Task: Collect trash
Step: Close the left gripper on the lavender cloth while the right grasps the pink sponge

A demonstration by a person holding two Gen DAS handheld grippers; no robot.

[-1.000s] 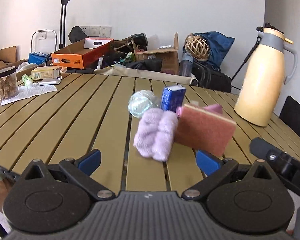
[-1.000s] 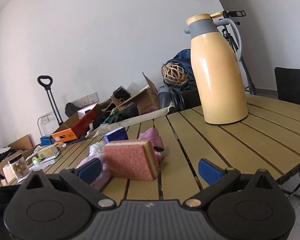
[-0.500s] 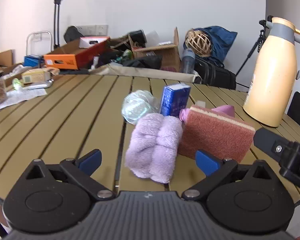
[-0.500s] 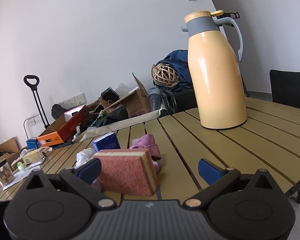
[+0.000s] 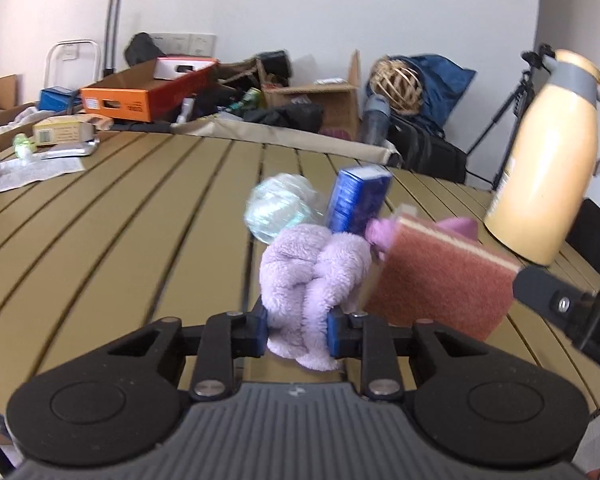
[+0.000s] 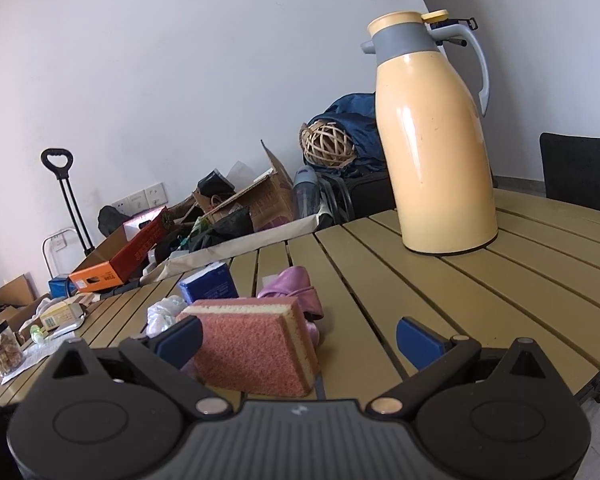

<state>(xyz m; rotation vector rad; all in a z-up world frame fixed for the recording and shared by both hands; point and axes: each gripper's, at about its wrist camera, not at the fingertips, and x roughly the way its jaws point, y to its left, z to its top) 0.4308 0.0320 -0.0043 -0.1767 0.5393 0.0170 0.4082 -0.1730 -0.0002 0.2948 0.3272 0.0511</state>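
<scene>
The left hand-held gripper is closing, its pads pinching the lilac fluffy cloth on the slatted worktop — the cloth's underside hidden. The right hand-held gripper gapes around a pink sponge, untouched; the crumpled plastic behind is blurred.

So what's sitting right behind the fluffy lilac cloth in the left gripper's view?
Behind the fluffy lilac cloth: a crumpled clear plastic wrapper and an upright blue carton. Their lower parts and the table under them are covered.
</scene>
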